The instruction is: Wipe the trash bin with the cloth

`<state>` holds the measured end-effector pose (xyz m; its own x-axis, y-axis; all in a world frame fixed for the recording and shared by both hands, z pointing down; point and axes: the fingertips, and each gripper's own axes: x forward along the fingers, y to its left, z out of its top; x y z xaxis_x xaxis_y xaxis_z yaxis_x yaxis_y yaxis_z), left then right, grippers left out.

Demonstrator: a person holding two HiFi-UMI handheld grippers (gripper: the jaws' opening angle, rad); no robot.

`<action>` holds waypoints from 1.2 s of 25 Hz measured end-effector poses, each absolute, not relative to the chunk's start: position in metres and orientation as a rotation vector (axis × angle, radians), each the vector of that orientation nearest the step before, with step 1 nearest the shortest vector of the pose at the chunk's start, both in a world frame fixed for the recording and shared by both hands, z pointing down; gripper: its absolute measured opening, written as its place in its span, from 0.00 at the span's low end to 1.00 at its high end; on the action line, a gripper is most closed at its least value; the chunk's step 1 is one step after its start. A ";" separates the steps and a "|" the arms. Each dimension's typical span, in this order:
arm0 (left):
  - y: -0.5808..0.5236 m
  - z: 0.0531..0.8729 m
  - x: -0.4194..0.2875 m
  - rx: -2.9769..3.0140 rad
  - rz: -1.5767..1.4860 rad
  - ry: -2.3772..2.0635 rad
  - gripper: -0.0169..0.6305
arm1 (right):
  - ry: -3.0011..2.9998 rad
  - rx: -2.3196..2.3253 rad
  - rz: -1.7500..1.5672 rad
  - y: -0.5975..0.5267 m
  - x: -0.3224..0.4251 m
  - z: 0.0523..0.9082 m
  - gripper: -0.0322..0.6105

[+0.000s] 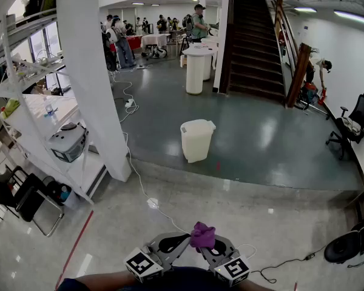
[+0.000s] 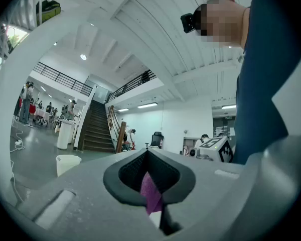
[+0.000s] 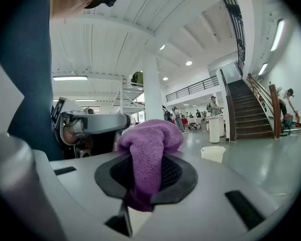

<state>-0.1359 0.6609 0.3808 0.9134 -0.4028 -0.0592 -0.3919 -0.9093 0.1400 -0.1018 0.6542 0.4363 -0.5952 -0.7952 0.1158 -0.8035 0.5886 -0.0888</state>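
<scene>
The white trash bin (image 1: 196,140) stands with its lid on the grey floor, some way ahead of me; it shows small in the left gripper view (image 2: 67,163) and the right gripper view (image 3: 212,153). Both grippers are held close together low in the head view, well short of the bin. My right gripper (image 1: 205,246) (image 3: 146,177) is shut on a bunched purple cloth (image 1: 202,235) (image 3: 148,147) that bulges above its jaws. A thin purple strip of cloth (image 2: 150,192) sits pinched between the shut jaws of my left gripper (image 1: 181,242) (image 2: 151,195).
A thick white pillar (image 1: 94,77) rises at the left, beside a white rack (image 1: 42,138) of gear. White cables (image 1: 142,190) trail across the floor. A staircase (image 1: 255,41) climbs at the back. An office chair (image 1: 352,123) stands at the right, and people stand far off.
</scene>
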 end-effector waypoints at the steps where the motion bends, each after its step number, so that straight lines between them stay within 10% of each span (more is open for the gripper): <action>1: 0.661 0.381 -0.135 2.951 -0.127 -0.615 0.01 | -2.744 1.380 0.199 0.654 -0.101 0.435 0.17; 30: 0.633 0.397 -0.020 2.890 -0.084 -0.743 0.01 | -2.800 1.308 0.276 0.629 0.016 0.456 0.17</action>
